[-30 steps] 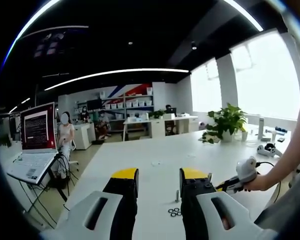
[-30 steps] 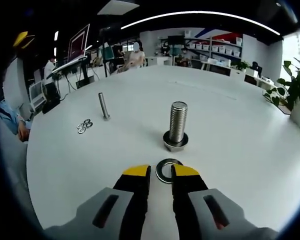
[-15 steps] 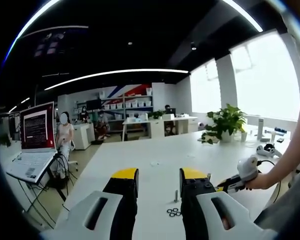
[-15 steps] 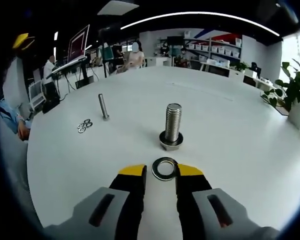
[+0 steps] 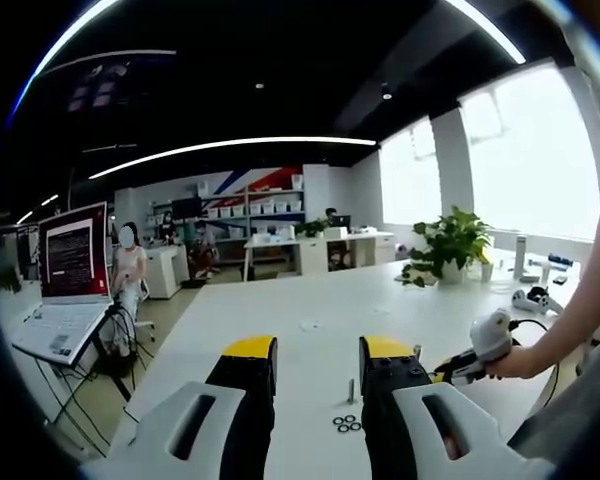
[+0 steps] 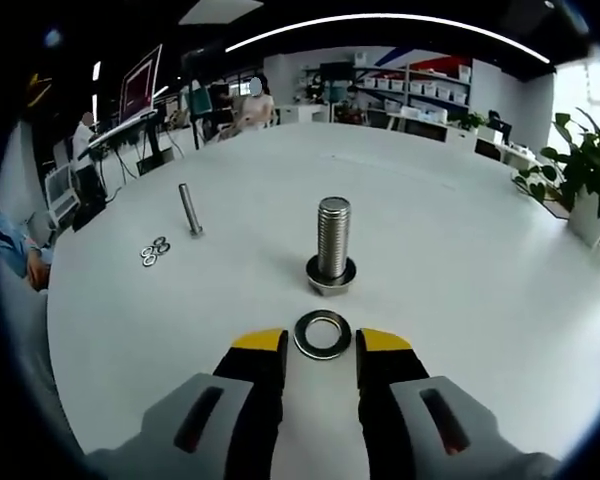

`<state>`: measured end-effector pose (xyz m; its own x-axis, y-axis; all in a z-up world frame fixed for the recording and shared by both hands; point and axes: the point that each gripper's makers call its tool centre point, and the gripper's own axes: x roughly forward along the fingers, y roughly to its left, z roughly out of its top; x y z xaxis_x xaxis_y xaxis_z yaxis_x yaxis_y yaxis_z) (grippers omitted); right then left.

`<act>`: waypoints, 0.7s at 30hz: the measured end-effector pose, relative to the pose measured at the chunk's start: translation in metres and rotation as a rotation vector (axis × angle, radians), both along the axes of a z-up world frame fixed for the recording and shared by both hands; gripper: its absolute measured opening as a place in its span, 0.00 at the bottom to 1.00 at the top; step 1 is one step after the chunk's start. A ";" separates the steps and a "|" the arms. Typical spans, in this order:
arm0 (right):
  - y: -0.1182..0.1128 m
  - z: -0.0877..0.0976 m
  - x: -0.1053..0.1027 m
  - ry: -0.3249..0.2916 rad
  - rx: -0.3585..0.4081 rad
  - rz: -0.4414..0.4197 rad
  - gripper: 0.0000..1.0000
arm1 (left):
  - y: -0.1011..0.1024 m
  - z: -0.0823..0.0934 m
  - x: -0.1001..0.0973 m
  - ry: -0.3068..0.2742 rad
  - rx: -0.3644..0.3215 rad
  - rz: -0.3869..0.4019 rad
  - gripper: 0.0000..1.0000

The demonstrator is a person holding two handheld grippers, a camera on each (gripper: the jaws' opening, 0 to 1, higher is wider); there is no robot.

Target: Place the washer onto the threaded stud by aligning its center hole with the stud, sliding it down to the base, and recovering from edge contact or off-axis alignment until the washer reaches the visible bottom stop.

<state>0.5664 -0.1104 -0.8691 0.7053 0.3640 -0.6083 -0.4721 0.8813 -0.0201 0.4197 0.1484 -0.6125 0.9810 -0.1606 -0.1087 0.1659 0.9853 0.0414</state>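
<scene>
Lying flat on the counter (image 6: 480,270) at lower centre, the washer (image 6: 322,334) sits between the right gripper (image 6: 322,345)'s parted jaws, just before the threaded stud (image 6: 332,240). Closing on so thin a rim could skid it away. The left gripper (image 5: 315,352) hangs parted, empty.

- The left gripper (image 5: 315,362) hangs over a white table (image 5: 310,300), jaws apart with nothing between them.
- Small washers (image 5: 346,424) lie by a thin upright stud (image 5: 351,390), just beside the right jaw.
- The right gripper (image 5: 477,350) (held in a hand) sits at right.
- A laptop (image 5: 65,290) stands far left; a plant (image 5: 450,243) stands further back.
</scene>
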 end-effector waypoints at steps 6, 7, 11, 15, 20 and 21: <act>0.002 0.000 0.003 0.009 -0.008 -0.002 0.27 | 0.001 -0.002 0.001 0.004 -0.005 0.003 0.31; 0.003 0.000 0.003 0.006 -0.018 0.005 0.27 | 0.001 -0.003 0.001 0.005 -0.006 0.003 0.31; 0.002 0.000 0.002 0.009 -0.013 -0.001 0.26 | 0.000 -0.003 0.001 0.005 -0.009 0.003 0.31; 0.003 0.000 0.002 0.009 -0.009 -0.003 0.26 | 0.000 -0.003 0.003 0.007 -0.009 0.003 0.31; 0.002 0.000 0.002 0.006 -0.004 0.009 0.25 | 0.001 -0.005 0.003 0.009 -0.008 0.003 0.31; 0.003 0.000 0.003 0.000 -0.004 0.015 0.23 | 0.001 -0.004 0.003 0.008 -0.008 0.003 0.31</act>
